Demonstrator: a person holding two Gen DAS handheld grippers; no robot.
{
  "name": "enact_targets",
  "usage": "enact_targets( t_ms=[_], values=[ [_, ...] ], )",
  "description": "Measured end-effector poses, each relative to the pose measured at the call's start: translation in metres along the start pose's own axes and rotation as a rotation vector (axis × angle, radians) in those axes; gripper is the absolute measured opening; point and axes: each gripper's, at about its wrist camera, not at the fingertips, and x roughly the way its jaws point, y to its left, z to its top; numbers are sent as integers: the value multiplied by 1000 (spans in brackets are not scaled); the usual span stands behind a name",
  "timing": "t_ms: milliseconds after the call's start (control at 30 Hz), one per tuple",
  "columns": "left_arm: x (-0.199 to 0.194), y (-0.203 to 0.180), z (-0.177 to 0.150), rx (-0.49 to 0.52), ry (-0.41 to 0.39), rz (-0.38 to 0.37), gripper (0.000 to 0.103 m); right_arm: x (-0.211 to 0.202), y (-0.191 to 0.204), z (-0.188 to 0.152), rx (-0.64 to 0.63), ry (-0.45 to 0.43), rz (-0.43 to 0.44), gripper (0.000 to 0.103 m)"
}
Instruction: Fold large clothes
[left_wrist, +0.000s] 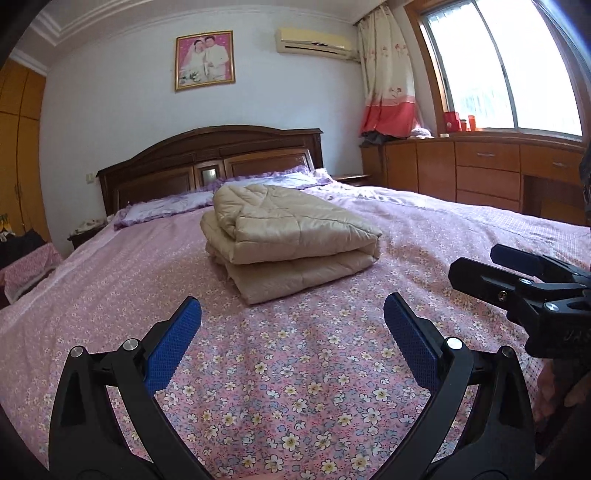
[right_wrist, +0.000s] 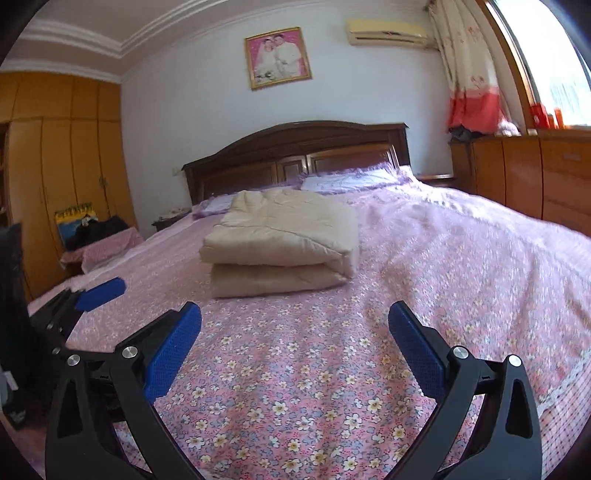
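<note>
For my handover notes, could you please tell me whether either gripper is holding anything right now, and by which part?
Nothing is held. The left gripper and right gripper are both open above the floral bedspread, short of the folded beige quilt.

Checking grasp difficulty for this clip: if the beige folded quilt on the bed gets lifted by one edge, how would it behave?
The quilt looks puffy and quilted, so probably light for its bulk. It is soft and stacked in loose layers, so lifting one edge would likely let the layers sag and unfold rather than rise together. Its slightly shiny fabric may slip on the bedspread if pushed.
</note>
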Motion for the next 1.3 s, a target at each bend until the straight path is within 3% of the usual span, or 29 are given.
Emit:
enact_targets(
  t_ms=[1300],
  values=[
    [3,12,1,-34,6,-1,98,0,2,-4,3,0,-12,98]
  ],
)
